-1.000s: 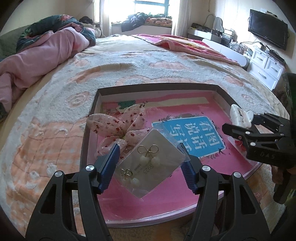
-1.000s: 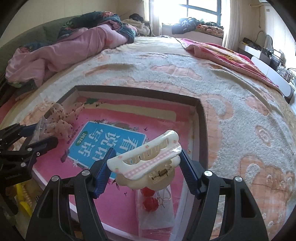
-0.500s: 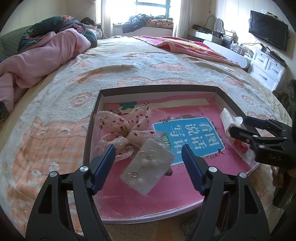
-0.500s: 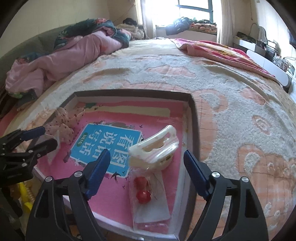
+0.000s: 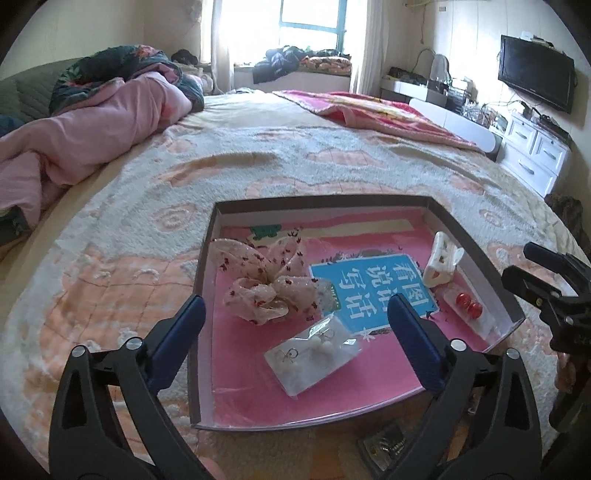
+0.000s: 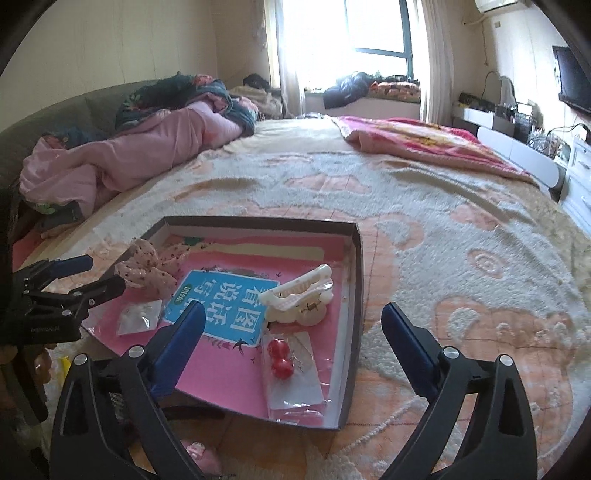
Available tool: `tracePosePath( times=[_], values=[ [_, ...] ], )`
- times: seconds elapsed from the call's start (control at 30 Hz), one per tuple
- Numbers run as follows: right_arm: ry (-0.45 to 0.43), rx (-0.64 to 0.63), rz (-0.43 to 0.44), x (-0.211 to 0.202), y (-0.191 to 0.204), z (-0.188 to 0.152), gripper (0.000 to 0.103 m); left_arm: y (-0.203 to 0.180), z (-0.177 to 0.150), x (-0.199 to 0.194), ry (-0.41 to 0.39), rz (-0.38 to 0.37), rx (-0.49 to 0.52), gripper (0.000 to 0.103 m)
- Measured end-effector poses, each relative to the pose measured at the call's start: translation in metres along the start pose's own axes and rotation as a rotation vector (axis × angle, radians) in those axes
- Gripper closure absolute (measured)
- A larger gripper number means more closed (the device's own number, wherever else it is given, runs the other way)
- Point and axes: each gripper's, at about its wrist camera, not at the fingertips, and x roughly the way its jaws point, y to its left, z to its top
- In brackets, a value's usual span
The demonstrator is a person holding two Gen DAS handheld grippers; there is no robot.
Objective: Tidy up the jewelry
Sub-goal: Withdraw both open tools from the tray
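Grippers both spread wide, nothing between the pads. Left gripper (image 5: 295,332) jaws just been opening, hung above the near part of the tray (image 5: 201,295); clear bag of pearl earrings (image 5: 316,352) lay flat on the pink floor right under the gap, touching neither pad. Just beyond the left fingertip: sheer pink scrunchie with red specks (image 5: 267,284), bunched up, near the tray's left wall. Ahead and slightly right of the gap: blue label with white characters (image 5: 373,291), printed on the tray floor. Further right, off the right fingertip: white claw clip (image 5: 439,264) on its side near the right wall, with a clear bag of red bead earrings (image 5: 467,308) just nearer than it along the same wall.

Right gripper (image 6: 293,328) jaws also just been opening, empty. Red bead earrings bag (image 6: 291,369) lay directly below and between the fingers, beside the tray's right wall (image 6: 352,332). Claw clip (image 6: 299,299) just past it, ahead of the gap, resting on the tray floor, clear of both pads. Left gripper (image 6: 88,275) seen off to the left over the tray's left edge, pearl bag (image 6: 140,317) below it.

Tray sat on a fuzzy cream-and-peach blanket (image 6: 461,240) covering the bed. Far end: pink quilt (image 5: 92,125) heaped left, red blanket (image 6: 417,142) right, bright window (image 6: 369,33) behind.
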Motion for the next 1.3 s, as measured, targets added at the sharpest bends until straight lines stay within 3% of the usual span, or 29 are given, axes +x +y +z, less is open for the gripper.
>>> tracePosePath(
  times=[0.63,0.8,1.3],
  values=[
    [-0.098,0.023,-0.022,-0.053,0.000,-0.013,0.009,0.000,-0.002,-0.052,-0.113,-0.008,-0.018,0.011],
    [-0.120,0.026,-0.022,-0.065,-0.001,-0.016,0.009,-0.001,-0.005,-0.070,-0.176,-0.005,-0.021,0.011],
    [-0.161,-0.002,0.031,-0.100,0.016,-0.032,0.009,0.001,-0.021,-0.107,-0.258,0.032,-0.042,0.011]
  ],
)
